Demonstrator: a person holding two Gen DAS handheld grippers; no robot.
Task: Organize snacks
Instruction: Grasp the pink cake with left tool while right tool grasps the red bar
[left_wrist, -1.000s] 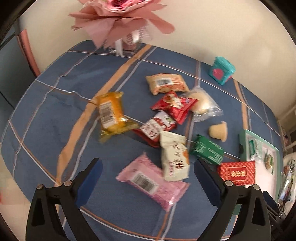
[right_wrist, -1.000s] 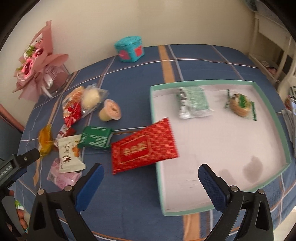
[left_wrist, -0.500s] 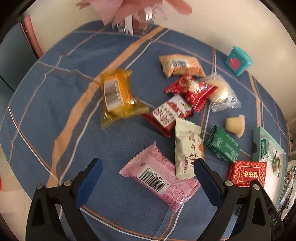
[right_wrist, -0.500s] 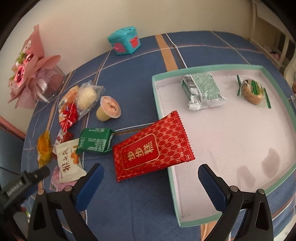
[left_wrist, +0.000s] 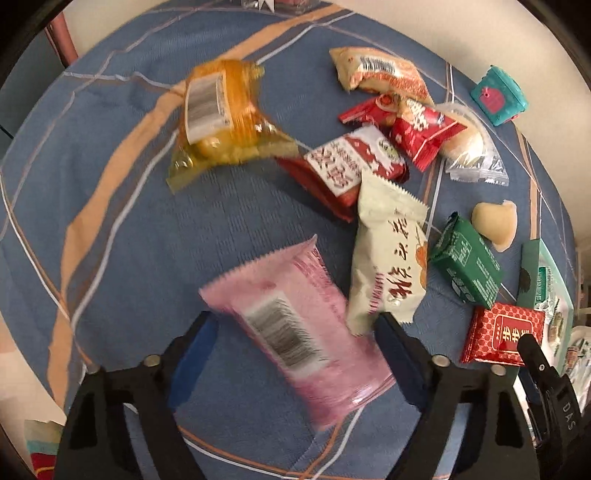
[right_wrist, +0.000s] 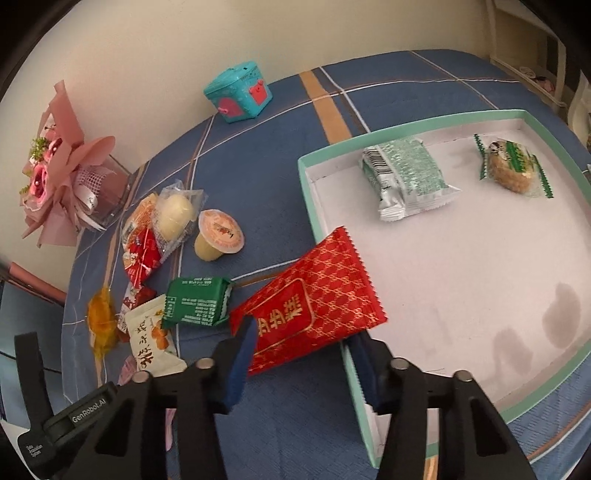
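Left hand-held gripper (left_wrist: 295, 354): jaws apart, straddling the pink packet (left_wrist: 295, 328) at lower centre, pads not clearly touching it. Cream packet (left_wrist: 388, 254) just right of it, edges touching; green packet (left_wrist: 465, 262) further right.

Right hand-held gripper (right_wrist: 301, 363): jaws apart around the lower end of the red packet (right_wrist: 314, 306), which lies across the left rim of the teal tray (right_wrist: 314, 206). Contact not clear. Tray interior, upper right of frame: green-white packet (right_wrist: 406, 177), round cookie pack (right_wrist: 511, 166). Remaining snacks scattered on the blue plaid bench (right_wrist: 280, 155), left.
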